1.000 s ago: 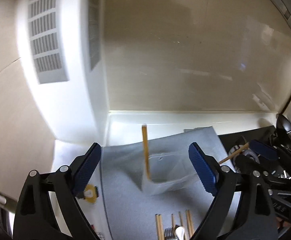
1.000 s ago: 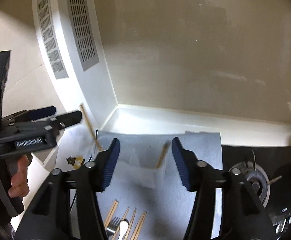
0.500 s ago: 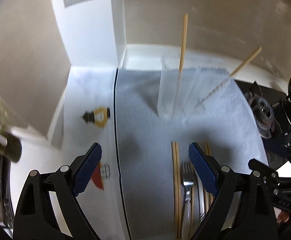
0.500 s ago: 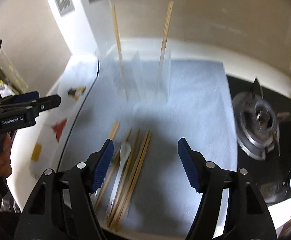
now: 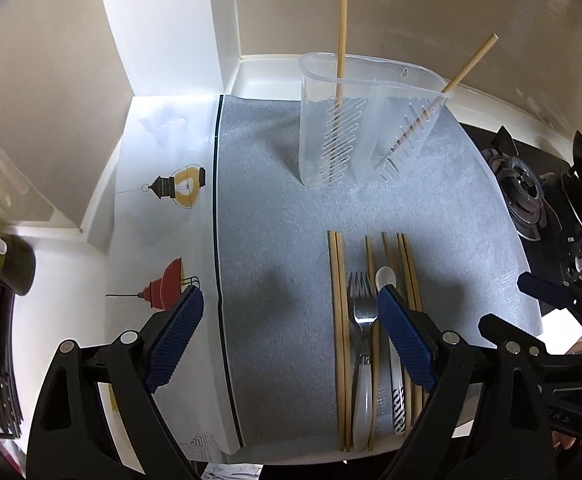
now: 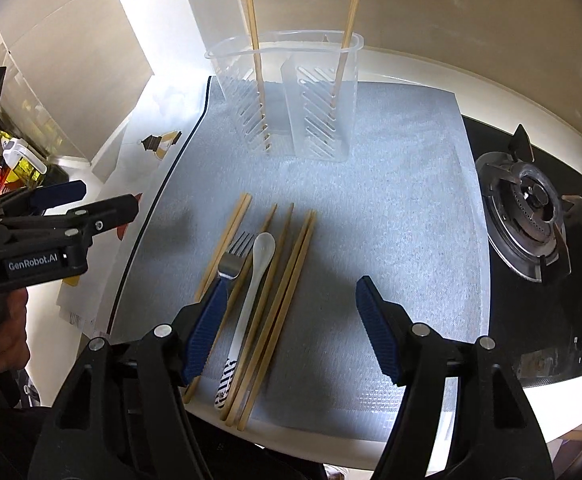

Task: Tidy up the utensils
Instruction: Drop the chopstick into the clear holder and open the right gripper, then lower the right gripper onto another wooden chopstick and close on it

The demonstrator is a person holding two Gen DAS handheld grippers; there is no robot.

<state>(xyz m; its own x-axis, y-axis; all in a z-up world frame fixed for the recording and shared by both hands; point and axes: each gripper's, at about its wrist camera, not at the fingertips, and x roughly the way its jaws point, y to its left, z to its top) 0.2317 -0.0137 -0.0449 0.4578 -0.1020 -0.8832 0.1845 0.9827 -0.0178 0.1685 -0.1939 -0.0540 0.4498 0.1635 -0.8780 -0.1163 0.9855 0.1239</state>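
Observation:
A clear plastic two-compartment utensil holder (image 5: 367, 120) (image 6: 291, 92) stands upright at the back of a grey mat (image 5: 275, 248) (image 6: 403, 216). One wooden chopstick (image 5: 341, 40) (image 6: 253, 40) leans in each compartment. Near the mat's front lie several wooden chopsticks (image 5: 337, 300) (image 6: 291, 280), a metal fork (image 5: 362, 320) (image 6: 233, 256) and a white spoon (image 5: 387, 280) (image 6: 257, 272). My left gripper (image 5: 289, 332) is open and empty above the mat, left of the utensils. My right gripper (image 6: 291, 320) is open and empty above the chopsticks.
A gas stove burner (image 5: 523, 196) (image 6: 531, 200) sits right of the mat. A white patterned sheet (image 5: 167, 200) covers the counter left of the mat. A white pillar and beige wall stand behind the holder. Shelves with bottles (image 6: 15, 160) are at far left.
Both grippers have pulled back and tilted down from the holder toward the front of the mat. The utensils lying there now show in full. Both stay open.

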